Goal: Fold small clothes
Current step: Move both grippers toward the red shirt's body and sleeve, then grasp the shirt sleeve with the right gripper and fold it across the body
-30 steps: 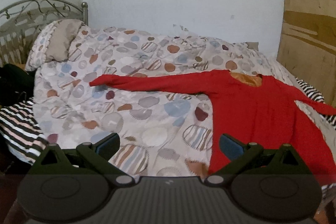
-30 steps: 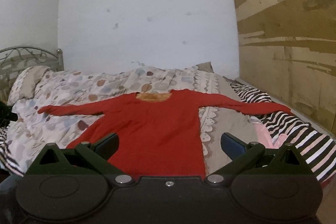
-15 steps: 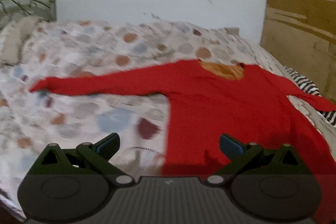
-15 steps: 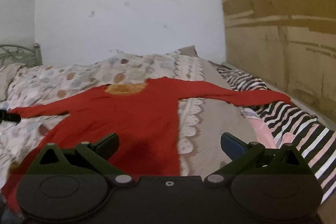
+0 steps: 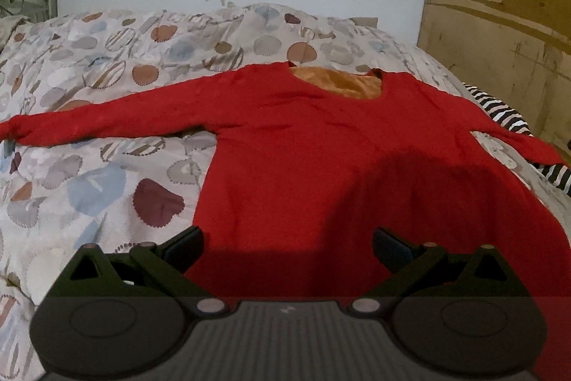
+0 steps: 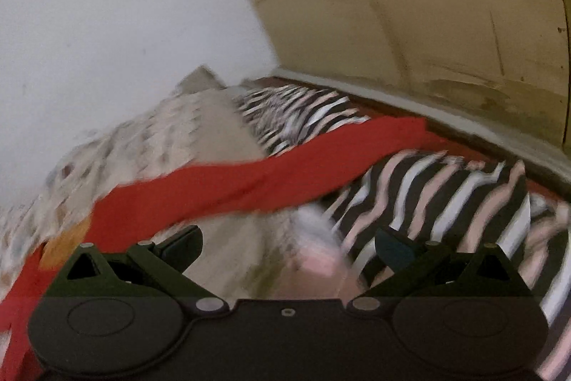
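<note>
The right gripper (image 6: 287, 249), open like the left gripper (image 5: 285, 247), had swung toward the red shirt's (image 5: 321, 149) sleeve (image 6: 285, 174) at mid-frame, ready to fold

A red long-sleeved knit top (image 5: 321, 145) with an orange inner neck lies on a beige quilt (image 5: 107, 166) patterned with brown, blue and maroon scalloped spots; beside it, black-white-pink striped fabric (image 6: 446, 195).

The shirt (image 5: 321, 145) is lying flat on the quilt (image 5: 107, 166) of the bed, sleeves spreading to left and right. Its right sleeve (image 6: 285, 174) is lying across the striped blanket (image 6: 446, 195), beside the wall panel (image 6: 428, 24).
</note>
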### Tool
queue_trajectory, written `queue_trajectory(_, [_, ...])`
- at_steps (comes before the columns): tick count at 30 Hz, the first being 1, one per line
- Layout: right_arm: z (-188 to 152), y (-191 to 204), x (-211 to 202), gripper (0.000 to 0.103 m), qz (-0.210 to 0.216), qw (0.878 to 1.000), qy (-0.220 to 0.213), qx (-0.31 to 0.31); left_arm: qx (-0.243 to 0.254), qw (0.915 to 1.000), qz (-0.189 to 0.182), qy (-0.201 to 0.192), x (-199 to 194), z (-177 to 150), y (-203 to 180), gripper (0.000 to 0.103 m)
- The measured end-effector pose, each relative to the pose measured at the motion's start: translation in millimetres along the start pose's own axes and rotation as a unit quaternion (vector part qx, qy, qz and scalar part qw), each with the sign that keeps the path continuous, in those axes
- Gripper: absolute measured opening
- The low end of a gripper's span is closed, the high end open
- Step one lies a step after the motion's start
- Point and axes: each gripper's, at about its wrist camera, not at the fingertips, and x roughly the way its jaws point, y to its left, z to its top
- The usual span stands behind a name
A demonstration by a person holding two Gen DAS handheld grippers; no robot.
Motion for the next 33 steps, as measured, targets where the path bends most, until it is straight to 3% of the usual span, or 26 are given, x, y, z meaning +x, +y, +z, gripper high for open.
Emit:
queue_trajectory(3, [27,-21,33,0.101,-0.039,0.999,0.005,0.035,-0.003,1.0000,0.003,0.007,4,1,0,0.103])
queue_trajectory(6, [45,-42,63,0.092,-0.082,0.993,0.018,0.078,-0.013,0.9998,0.005,0.016,7,1,2,0.103])
queue_trajectory(9, [56,-65,84,0.084,-0.112,0.984,0.018,0.135,-0.021,0.9996,0.004,0.019,6,0,6,0.103])
queue_trajectory(10, [62,-79,94,0.083,-0.122,0.976,0.016,0.182,-0.020,0.9996,0.005,0.018,5,0,8,0.103])
queue_trajectory(17, [64,-98,117,0.070,-0.130,0.957,0.020,0.260,-0.029,0.9989,0.030,0.023,-6,-4,24,0.103])
queue_trajectory(22, [66,-99,124,0.015,-0.141,0.950,0.008,0.278,-0.070,0.9961,0.049,0.024,-20,-10,44,0.103])
queue_trajectory(24, [70,-93,123,0.008,-0.148,0.953,0.000,0.265,-0.085,0.9946,0.056,0.023,-24,-12,53,0.103])
queue_trajectory(28, [85,-65,110,0.006,-0.150,0.969,-0.041,0.192,-0.105,0.9919,0.067,0.022,-31,-11,68,0.103])
queue_trajectory(33, [117,7,80,0.006,-0.126,0.986,-0.098,0.042,-0.117,0.9908,0.068,0.006,-42,-3,77,0.103])
